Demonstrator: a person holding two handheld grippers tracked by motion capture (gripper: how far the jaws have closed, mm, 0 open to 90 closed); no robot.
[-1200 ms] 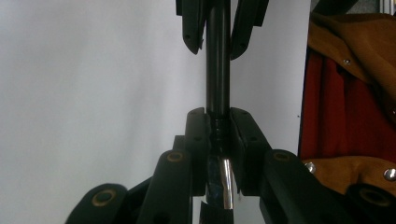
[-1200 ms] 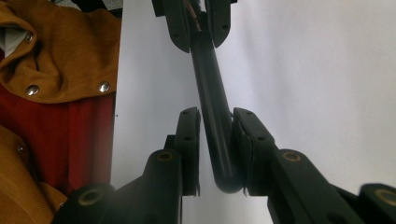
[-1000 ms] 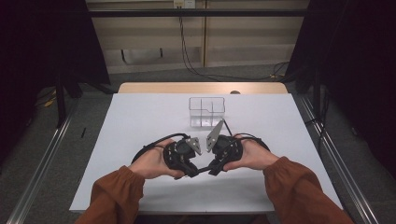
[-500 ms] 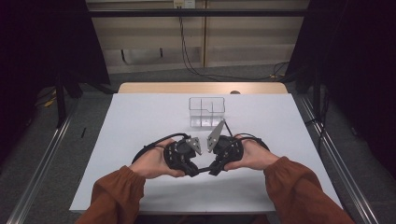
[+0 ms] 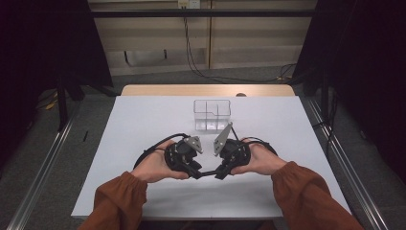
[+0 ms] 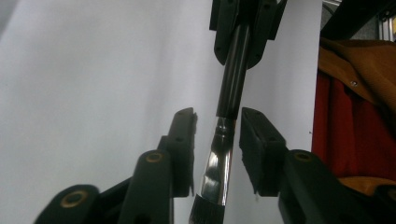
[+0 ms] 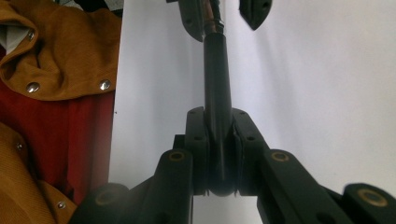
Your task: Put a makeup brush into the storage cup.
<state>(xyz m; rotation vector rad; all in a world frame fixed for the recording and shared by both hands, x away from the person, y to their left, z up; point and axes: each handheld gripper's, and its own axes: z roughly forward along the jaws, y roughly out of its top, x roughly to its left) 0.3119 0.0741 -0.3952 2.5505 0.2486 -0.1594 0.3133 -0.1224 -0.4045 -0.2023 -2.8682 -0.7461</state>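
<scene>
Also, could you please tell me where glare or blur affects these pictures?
Left gripper view: glare streaks the black brush's shiny silver ferrule, and the near jaws look soft. Right gripper view: the brush's black handle is fairly sharp. High view: even light on the white table, dark surroundings.

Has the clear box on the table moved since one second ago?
No. The clear box stands at the same place relative to the table's far edge, just beyond both tools.
</scene>
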